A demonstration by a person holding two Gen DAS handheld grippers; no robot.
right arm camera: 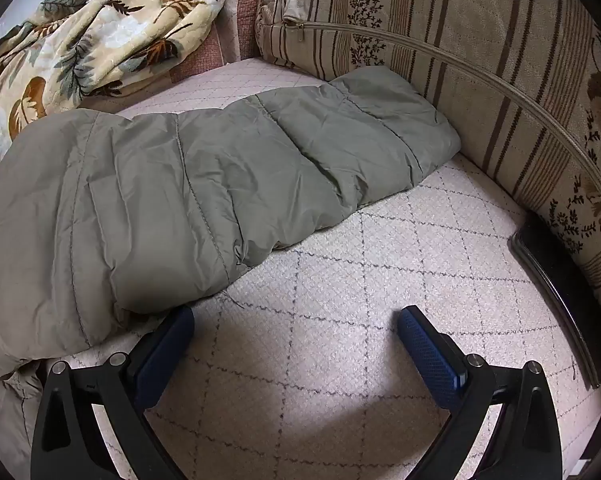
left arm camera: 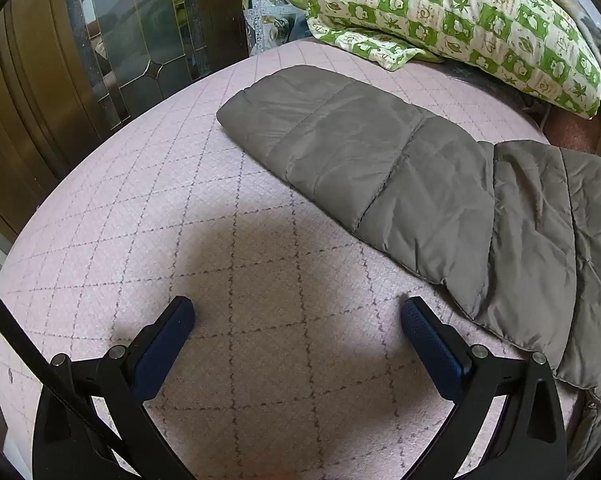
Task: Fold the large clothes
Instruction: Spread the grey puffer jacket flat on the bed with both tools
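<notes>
A grey padded jacket lies spread flat on a pink quilted bed cover [left arm camera: 180,200]. In the left wrist view one sleeve [left arm camera: 340,140] stretches toward the upper left, with the body [left arm camera: 560,240] at the right edge. In the right wrist view the other sleeve [right arm camera: 300,148] reaches toward the upper right and the body [right arm camera: 80,208] fills the left. My left gripper [left arm camera: 296,312] hovers open over bare cover, left of the jacket's body. My right gripper [right arm camera: 296,320] is open too, its left finger [right arm camera: 172,340] close beside the jacket's edge; nothing sits between the pads.
A green-and-white patterned pillow [left arm camera: 460,20] lies beyond the left sleeve, and a dark wooden door with glass panels [left arm camera: 120,40] stands past the bed's left edge. A striped beige cushion [right arm camera: 480,60] backs the right sleeve. A leaf-print blanket [right arm camera: 100,32] is bunched at the far left. A dark flat object [right arm camera: 560,288] lies at the right.
</notes>
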